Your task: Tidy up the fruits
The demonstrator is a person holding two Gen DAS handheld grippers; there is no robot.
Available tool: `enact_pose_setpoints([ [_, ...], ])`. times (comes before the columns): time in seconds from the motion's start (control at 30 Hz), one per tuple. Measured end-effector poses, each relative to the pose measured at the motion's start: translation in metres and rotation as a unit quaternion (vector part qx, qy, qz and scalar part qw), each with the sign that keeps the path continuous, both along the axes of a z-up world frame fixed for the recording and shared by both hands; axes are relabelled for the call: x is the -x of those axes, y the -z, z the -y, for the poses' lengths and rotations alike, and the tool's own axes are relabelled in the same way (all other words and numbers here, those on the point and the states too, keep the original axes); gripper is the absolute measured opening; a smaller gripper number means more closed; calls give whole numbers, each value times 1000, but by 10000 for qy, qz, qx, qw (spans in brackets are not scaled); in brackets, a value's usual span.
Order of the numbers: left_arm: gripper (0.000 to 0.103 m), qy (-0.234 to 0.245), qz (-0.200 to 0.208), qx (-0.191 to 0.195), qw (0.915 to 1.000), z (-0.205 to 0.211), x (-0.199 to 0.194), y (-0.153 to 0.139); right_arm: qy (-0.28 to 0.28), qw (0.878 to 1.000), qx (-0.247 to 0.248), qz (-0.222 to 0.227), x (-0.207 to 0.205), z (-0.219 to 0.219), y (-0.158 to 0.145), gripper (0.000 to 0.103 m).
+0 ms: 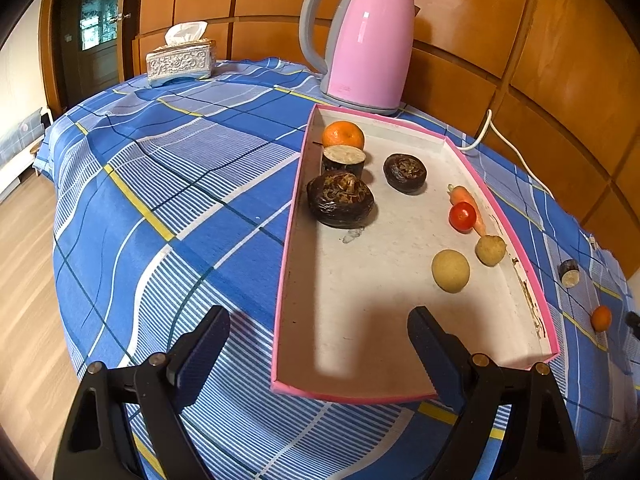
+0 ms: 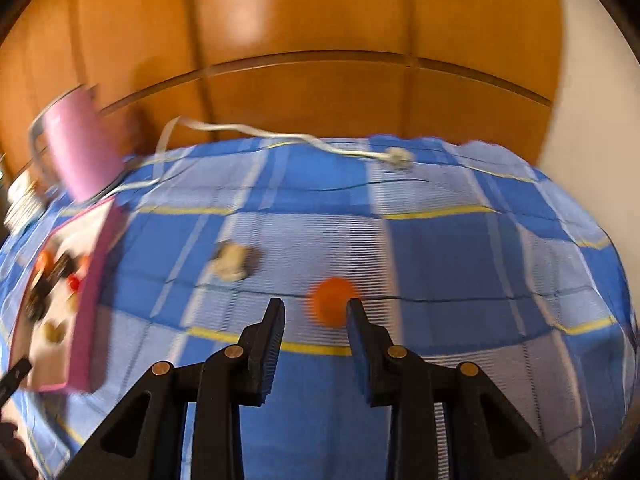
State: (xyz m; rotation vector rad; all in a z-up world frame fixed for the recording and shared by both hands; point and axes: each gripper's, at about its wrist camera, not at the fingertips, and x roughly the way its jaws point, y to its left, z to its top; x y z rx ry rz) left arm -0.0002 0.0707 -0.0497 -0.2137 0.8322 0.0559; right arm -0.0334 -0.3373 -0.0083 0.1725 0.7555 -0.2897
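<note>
The pink-rimmed tray (image 1: pixel 400 392) lies on the counter (image 1: pixel 160 184), which is covered in a blue plaid cloth. Along the tray's far left side sit an orange (image 1: pixel 343 134), a cut dark piece with a pale face (image 1: pixel 344 159) just in front of it, and a large dark water chestnut (image 1: pixel 340 199). A second dark chestnut (image 1: pixel 405 172) sits apart toward the middle. Near the right wall a red cherry tomato (image 1: pixel 463 217) touches a small carrot (image 1: pixel 466 204); nearer the camera are two tan round fruits (image 1: pixel 450 271) (image 1: pixel 490 250).

Outside the tray, on the cloth to its right, lie a small cut dark piece (image 1: pixel 569 273) and a small orange fruit (image 1: pixel 601 318).

The left hand-held gripper (image 1: pixel 318 332) hovers over the tray's near end, fingers spread wide, gripping nothing. The right hand-held gripper (image 2: pixel 316 312) is parted at a moderate width and empty; the small orange fruit (image 2: pixel 332 302) lies on the cloth just ahead of its right finger. That view is motion-blurred.

Behind the tray stands a pink kettle (image 1: pixel 368 44), its white cord (image 1: pixel 508 140) trailing right. A silver tissue box (image 1: pixel 181 63) sits at the far left.
</note>
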Motion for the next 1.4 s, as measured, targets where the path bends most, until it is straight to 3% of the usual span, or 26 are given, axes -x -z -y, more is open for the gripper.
enact_pose_setpoints([
  [0.3,91,85,110,-3,9999,0,0,-8,1682,9855,-156,-149,20,70,18,37],
  [0.6,91,462,426,-128,9979,14,-2,-38,2631,9635,-146,-474,36,108,51,37],
  [0.83,91,1290,557,-134,9900,54,-10,-61,2670,9629,101,-371,38,103,60,53],
  [1.03,91,2292,458,-134,9722,110,-25,-73,2531,9667,83,-358,34,98,62,70],
  [1.4,84,2991,35,-14,9542,195,-66,-62,2498,9675,148,-369,29,97,64,73],
])
